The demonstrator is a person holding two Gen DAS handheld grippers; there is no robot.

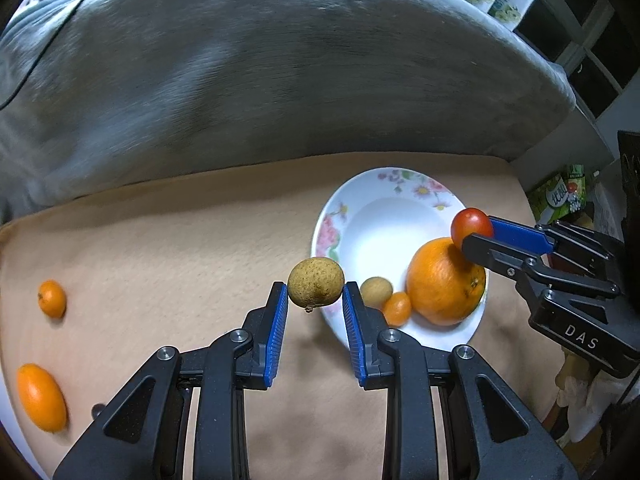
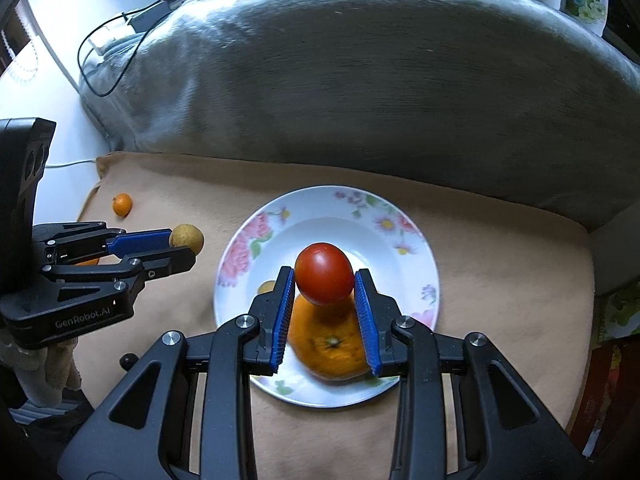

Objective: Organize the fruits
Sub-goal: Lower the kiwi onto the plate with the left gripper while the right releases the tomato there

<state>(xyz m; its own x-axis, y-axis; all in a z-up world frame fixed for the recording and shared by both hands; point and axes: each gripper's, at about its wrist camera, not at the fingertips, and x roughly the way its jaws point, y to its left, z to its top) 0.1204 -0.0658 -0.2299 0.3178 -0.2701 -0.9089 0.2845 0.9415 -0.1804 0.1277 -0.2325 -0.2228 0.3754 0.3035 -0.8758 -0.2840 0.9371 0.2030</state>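
Note:
My left gripper (image 1: pixel 315 292) is shut on a brown longan (image 1: pixel 315 281), held above the tan mat just left of the floral plate (image 1: pixel 360 216). In the plate lie a large orange (image 1: pixel 442 284), a second longan (image 1: pixel 375 291) and a small kumquat (image 1: pixel 397 309). My right gripper (image 2: pixel 324 276) is shut on a red cherry tomato (image 2: pixel 324 274) and hangs over the plate (image 2: pixel 400 264), above the orange (image 2: pixel 328 344). The right wrist view shows the left gripper (image 2: pixel 188 246) with its longan (image 2: pixel 187 237) at the left.
Two kumquats (image 1: pixel 52 298) (image 1: pixel 41 397) lie on the tan mat (image 1: pixel 180 240) at the left. A grey cushion (image 1: pixel 260 72) rises behind the mat. Cables and a charger (image 2: pixel 140 20) lie at the back left, boxes (image 1: pixel 560 196) at the right.

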